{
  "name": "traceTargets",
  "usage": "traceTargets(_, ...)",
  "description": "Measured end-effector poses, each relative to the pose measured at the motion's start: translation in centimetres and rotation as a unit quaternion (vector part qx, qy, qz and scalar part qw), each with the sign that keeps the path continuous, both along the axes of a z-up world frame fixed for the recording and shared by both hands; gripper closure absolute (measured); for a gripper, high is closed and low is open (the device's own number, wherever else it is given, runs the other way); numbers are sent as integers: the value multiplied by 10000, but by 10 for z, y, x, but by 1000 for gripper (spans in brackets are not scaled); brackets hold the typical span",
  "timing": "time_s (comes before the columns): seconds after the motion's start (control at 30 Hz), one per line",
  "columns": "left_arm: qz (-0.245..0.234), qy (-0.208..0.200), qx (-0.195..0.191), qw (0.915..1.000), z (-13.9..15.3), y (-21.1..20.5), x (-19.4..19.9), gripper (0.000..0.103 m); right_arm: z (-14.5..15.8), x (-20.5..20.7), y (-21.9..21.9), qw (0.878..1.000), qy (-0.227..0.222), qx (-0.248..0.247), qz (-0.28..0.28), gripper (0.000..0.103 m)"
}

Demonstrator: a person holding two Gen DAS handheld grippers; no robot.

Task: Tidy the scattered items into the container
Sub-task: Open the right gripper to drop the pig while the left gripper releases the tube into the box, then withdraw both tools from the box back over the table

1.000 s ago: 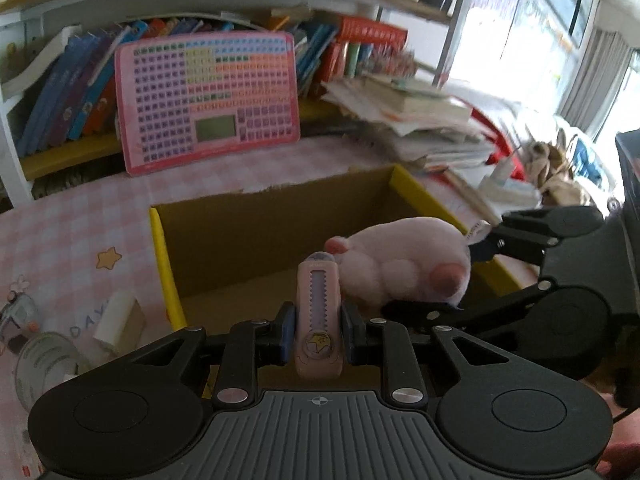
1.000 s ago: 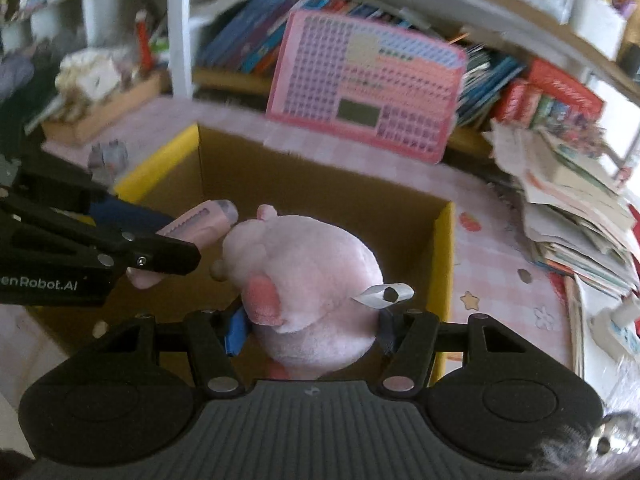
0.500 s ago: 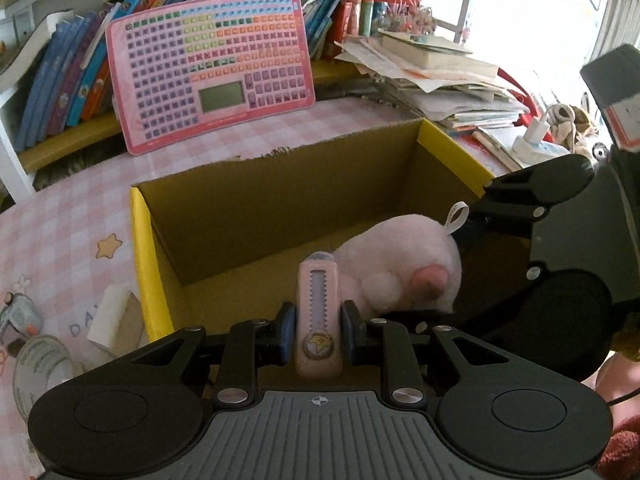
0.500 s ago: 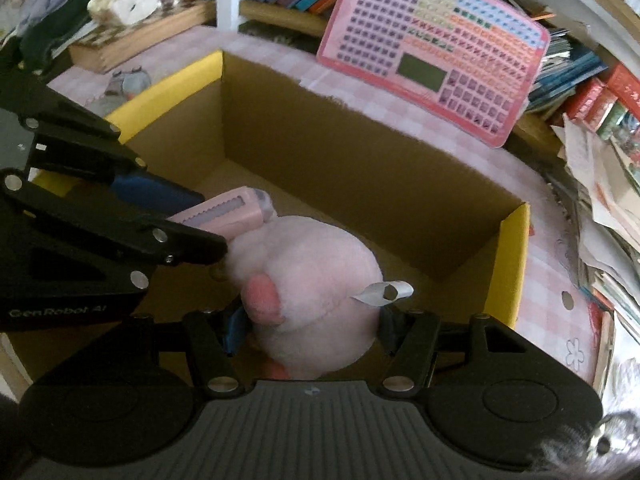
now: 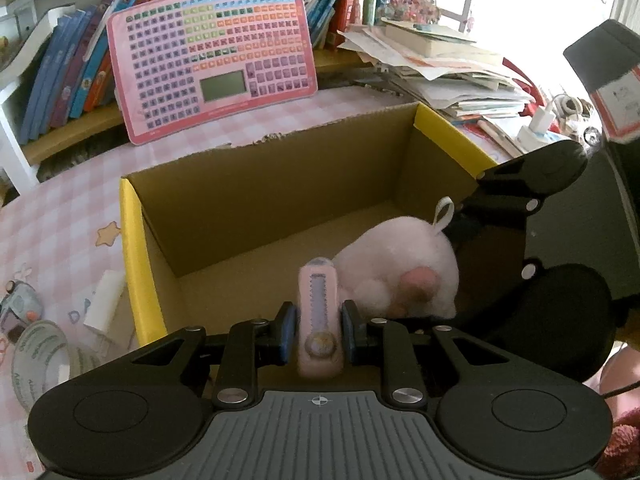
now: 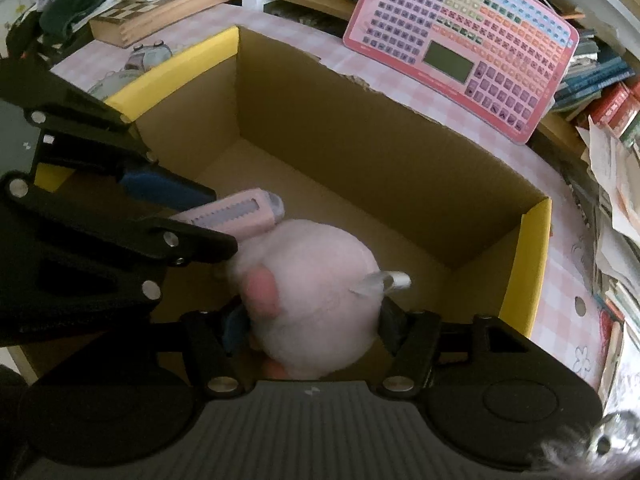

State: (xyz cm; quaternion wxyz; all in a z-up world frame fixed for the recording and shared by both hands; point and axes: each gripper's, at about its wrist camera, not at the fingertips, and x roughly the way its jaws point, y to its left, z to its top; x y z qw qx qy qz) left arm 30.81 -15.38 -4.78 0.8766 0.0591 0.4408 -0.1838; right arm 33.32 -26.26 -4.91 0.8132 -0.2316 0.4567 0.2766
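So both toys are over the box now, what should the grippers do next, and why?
Probably let go. The right gripper has the pink plush between its opening jaws, low inside the cardboard box. The left gripper is shut on the pink utility knife, also over the box floor, so opening should drop both in.

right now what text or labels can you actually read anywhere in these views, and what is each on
Nothing reads cleanly in either view.
Pink keyboard toy: key symbols too small to read.
Book spines on the shelf: print blurred.
Round disc on the table: curved lettering, blurred.
Pink tablecloth: a large letter, perhaps "D", uncertain.
Red-edged label, top right: print too small.
Pink utility knife: round emblem, no legible words.
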Motion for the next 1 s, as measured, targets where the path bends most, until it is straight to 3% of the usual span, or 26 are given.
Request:
traceTargets(0.27,34,-262,95,9996,9,2,-6,65,7,-4,-3,9997,-221,13,-48,25)
traceTargets(0.3,59,-327,105,9994,12,4,-8,58,10,-6,-5,9996,-258,56,-53,24)
traceTargets(0.33,135,-419,144,9989,15,6,-9,43,13,-7,-6,9995,-296,93,-64,23)
traceTargets(0.4,294,-618,163,9975,23,12,-13,28,19,-10,-10,9990,-382,194,-107,21)
traceTargets(0.73,675,-1033,-128,9923,56,38,-36,16,57,-31,-25,9914,-932,764,-519,20)
traceTargets(1.0,845,-1350,-366,9866,76,59,-72,10,84,-63,-31,9760,-1537,1149,-1033,20)
